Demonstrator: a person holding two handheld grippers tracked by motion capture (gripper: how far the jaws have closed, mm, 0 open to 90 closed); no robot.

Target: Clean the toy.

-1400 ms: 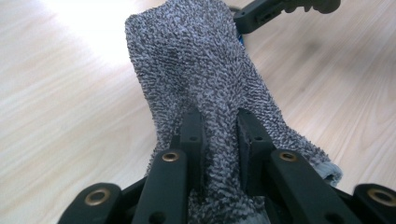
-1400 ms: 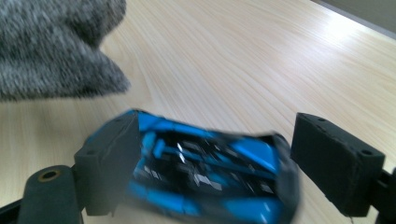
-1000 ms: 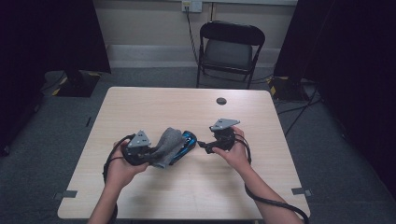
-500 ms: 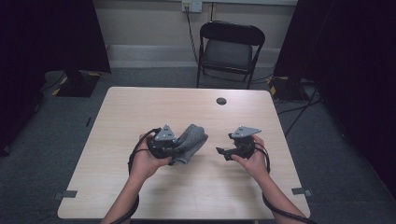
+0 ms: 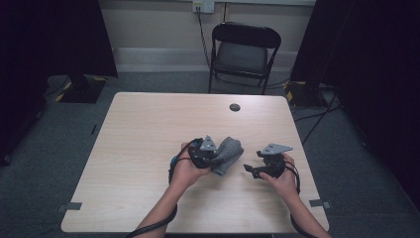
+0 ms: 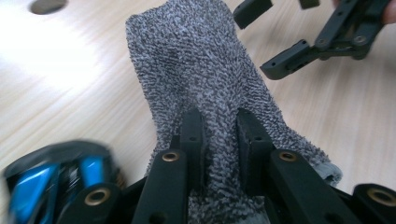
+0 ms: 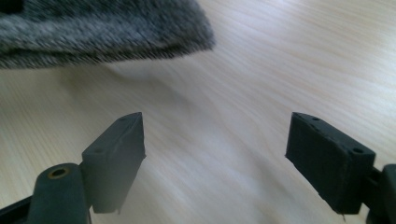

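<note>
A grey knitted sock (image 5: 229,154) hangs from my left gripper (image 5: 217,157) over the middle of the table's near half. In the left gripper view the two black jaws pinch the sock (image 6: 196,70) near its cuff, so the left gripper (image 6: 219,116) is shut on it. The sock's free end points away toward my right gripper (image 6: 322,42). My right gripper (image 5: 250,169) is a short way to the right of the sock, low over the wood and apart from it. Its jaws (image 7: 215,140) stand wide open with bare tabletop between them, and the sock's edge (image 7: 93,32) lies just beyond.
The light wooden table (image 5: 148,129) has a small dark round cap (image 5: 235,107) near its far edge. A black folding chair (image 5: 242,54) stands behind the table. A blurred blue and black thing (image 6: 51,177) shows beside the left jaws.
Both hands have moved to the right and closer to the near edge. The left gripper carried the sock along. The right gripper, earlier at the sock's end, is now apart from it.
</note>
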